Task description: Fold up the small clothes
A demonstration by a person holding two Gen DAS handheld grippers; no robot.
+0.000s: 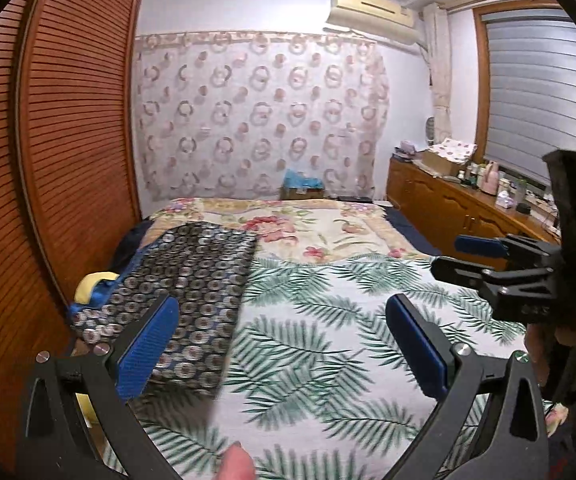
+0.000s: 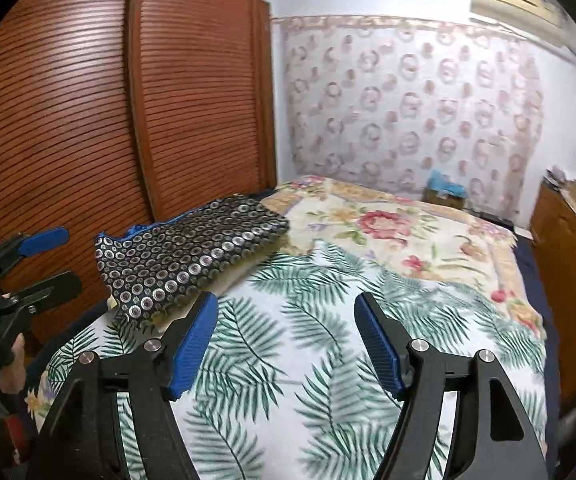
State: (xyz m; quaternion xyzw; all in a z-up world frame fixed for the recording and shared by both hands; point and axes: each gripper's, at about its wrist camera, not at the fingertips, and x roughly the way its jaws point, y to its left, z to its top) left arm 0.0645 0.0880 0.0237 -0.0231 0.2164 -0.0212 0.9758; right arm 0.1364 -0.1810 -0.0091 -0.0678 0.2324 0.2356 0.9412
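Observation:
A folded dark garment [image 1: 191, 280] with a silver ring pattern lies on the left side of the bed, on the palm-leaf sheet [image 1: 328, 320]. My left gripper [image 1: 281, 304] hovers over the sheet, open and empty. Its left finger overlaps the garment's near right edge in the picture. In the right wrist view the garment [image 2: 183, 252] sits ahead and to the left of my right gripper [image 2: 284, 300], which is open above the sheet [image 2: 288, 380] with nothing between its blue pads. Each gripper shows in the other's view: the right gripper [image 1: 460, 256] and the left gripper [image 2: 47, 256].
Louvered wooden wardrobe doors [image 1: 67, 140] stand close along the bed's left side. A floral quilt [image 1: 308, 228] covers the far half of the bed. A wooden cabinet [image 1: 448, 204] with clutter runs along the right wall. Blue and yellow cloth [image 1: 91, 284] lies under the garment's left edge.

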